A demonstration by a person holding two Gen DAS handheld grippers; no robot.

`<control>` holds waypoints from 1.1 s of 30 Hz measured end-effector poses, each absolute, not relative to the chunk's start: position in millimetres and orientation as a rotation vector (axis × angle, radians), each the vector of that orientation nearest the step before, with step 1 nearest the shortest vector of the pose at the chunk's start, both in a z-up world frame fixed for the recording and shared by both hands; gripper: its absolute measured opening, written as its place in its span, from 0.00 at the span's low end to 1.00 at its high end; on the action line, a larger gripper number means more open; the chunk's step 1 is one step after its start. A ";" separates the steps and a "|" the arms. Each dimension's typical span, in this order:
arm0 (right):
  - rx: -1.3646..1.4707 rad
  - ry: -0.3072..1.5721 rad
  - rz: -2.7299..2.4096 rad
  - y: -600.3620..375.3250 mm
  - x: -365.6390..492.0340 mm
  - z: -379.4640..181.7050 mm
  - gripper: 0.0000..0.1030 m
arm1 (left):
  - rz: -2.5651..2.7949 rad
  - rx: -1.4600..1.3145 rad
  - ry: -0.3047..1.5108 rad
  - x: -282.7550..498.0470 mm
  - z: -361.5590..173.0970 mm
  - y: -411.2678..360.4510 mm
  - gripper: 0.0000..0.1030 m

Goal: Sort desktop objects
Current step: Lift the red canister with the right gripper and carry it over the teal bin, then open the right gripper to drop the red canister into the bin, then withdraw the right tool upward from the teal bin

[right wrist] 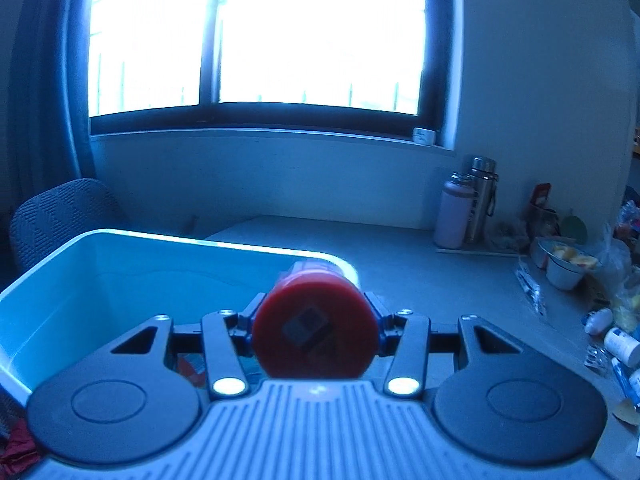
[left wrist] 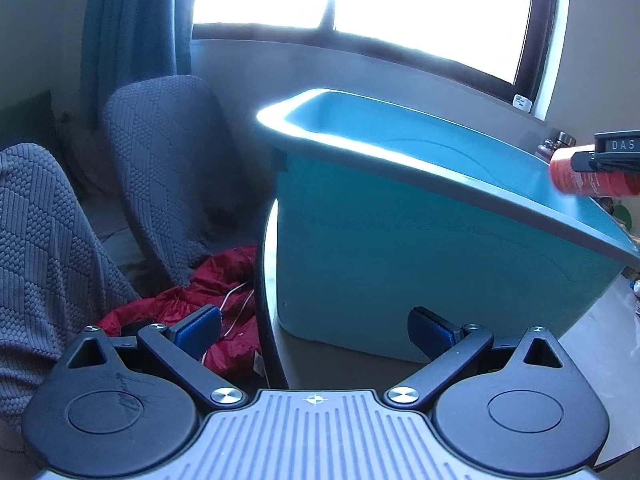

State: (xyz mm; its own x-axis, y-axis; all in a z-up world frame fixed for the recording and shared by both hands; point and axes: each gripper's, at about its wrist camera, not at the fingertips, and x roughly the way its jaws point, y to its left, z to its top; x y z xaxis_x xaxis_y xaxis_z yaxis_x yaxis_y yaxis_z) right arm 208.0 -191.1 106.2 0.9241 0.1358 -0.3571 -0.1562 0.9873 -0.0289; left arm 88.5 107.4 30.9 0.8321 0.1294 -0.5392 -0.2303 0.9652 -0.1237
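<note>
The right gripper (right wrist: 314, 326) clamps a red cylinder (right wrist: 316, 340) between its fingers, over the teal bin's (right wrist: 100, 272) rim. The left gripper (left wrist: 314, 330) hangs wide apart beside the bin's outer wall, holding nothing

Open left hand-held gripper (left wrist: 314, 330) near teal bin (left wrist: 420, 248)

one teal bin (right wrist: 100, 276), one red can (right wrist: 316, 340), two flasks (right wrist: 466, 204), two chairs (left wrist: 168, 168)
</note>
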 end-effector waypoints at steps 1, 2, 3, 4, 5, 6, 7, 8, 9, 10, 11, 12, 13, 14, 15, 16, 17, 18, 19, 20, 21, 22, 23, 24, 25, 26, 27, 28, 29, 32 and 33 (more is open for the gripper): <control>-0.061 0.364 0.158 -188.0 209.0 106.0 0.48 | 0.195 -0.192 0.558 88.6 30.4 108.9 0.98; -0.065 0.366 0.166 -185.0 210.1 105.6 0.48 | 0.199 -0.196 0.560 88.7 30.0 110.4 0.98; -0.068 0.370 0.173 -182.3 211.2 104.9 0.48 | 0.205 -0.200 0.560 88.6 29.6 112.1 0.98; -0.070 0.375 0.180 -179.7 212.4 104.0 0.48 | 0.210 -0.203 0.560 88.1 29.3 113.9 0.98; -0.070 0.383 0.186 -177.3 213.8 102.9 0.48 | 0.214 -0.205 0.559 87.8 29.2 115.4 0.98; -0.073 0.386 0.191 -174.9 214.6 101.5 0.48 | 0.218 -0.208 0.559 87.5 28.9 116.8 0.98; -0.077 0.388 0.193 -172.9 215.2 100.6 0.48 | 0.222 -0.211 0.560 87.5 28.5 118.2 0.98; -0.076 0.389 0.195 -171.6 215.5 100.5 0.48 | 0.226 -0.213 0.562 87.4 28.2 119.5 0.98; -0.075 0.391 0.197 -170.3 215.8 100.4 0.48 | 0.229 -0.216 0.564 87.3 28.0 120.8 0.98; -0.074 0.393 0.200 -169.1 216.0 100.4 0.48 | 0.231 -0.219 0.564 87.0 27.8 122.0 0.98; -0.072 0.392 0.206 -168.4 215.8 100.7 0.49 | 0.234 -0.222 0.565 86.8 27.6 123.2 0.98; -0.075 0.383 0.208 -167.0 214.7 101.5 0.51 | 0.238 -0.224 0.566 86.8 27.4 124.2 0.98; -0.088 0.376 0.205 -165.3 214.0 102.7 0.55 | 0.242 -0.226 0.568 86.8 27.1 124.9 0.98; -0.101 0.369 0.203 -163.7 213.4 104.0 0.60 | 0.244 -0.229 0.570 86.5 26.6 125.2 0.98; -0.110 0.361 0.200 -162.7 212.2 104.7 0.63 | 0.246 -0.232 0.571 86.3 26.2 125.5 0.98; -0.114 0.355 0.198 -162.3 211.0 105.3 0.65 | 0.247 -0.234 0.571 86.2 26.0 125.3 0.98; -0.114 0.352 0.196 -162.7 210.3 105.8 0.66 | 0.248 -0.235 0.569 85.8 26.2 124.7 0.98; -0.112 0.353 0.196 -163.3 209.8 105.9 0.66 | 0.248 -0.235 0.566 85.6 26.4 123.7 0.98; -0.112 0.356 0.195 -163.9 209.5 105.3 0.67 | 0.247 -0.233 0.565 85.4 26.5 122.9 0.98; -0.112 0.359 0.195 -164.6 209.3 104.7 0.67 | 0.245 -0.231 0.564 85.2 26.5 121.9 0.98; -0.111 0.364 0.191 -165.5 209.0 103.9 0.67 | 0.244 -0.229 0.564 85.0 26.4 120.8 0.98; -0.109 0.369 0.187 -166.6 208.8 103.1 0.67 | 0.241 -0.227 0.564 84.5 26.1 119.6 0.98; -0.098 0.374 0.185 -168.8 208.5 102.4 0.67 | 0.239 -0.226 0.563 84.1 26.0 118.8 0.98; -0.086 0.378 0.182 -171.3 208.1 101.9 0.67 | 0.237 -0.224 0.562 83.9 25.9 118.0 0.98; -0.078 0.382 0.176 -173.5 207.4 101.3 0.67 | 0.235 -0.223 0.560 83.7 26.0 117.2 0.98; -0.075 0.384 0.169 -175.6 206.9 100.4 0.67 | 0.232 -0.221 0.560 83.4 26.0 116.5 0.98; -0.074 0.387 0.163 -177.4 206.0 99.7 0.67 | 0.229 -0.219 0.560 83.1 25.9 116.1 0.98; -0.070 0.389 0.158 -179.4 205.0 99.0 0.67 | 0.223 -0.215 0.560 83.1 25.9 115.9 0.98; -0.065 0.392 0.153 -181.5 204.0 98.3 0.67 | 0.217 -0.212 0.560 83.0 26.1 115.2 0.98; -0.048 0.402 0.135 -187.7 201.1 95.6 0.68 | 0.202 -0.198 0.557 82.3 26.9 111.8 0.98; -0.044 0.406 0.131 -189.1 199.9 94.6 0.68 | 0.196 -0.194 0.558 82.0 26.9 110.8 0.98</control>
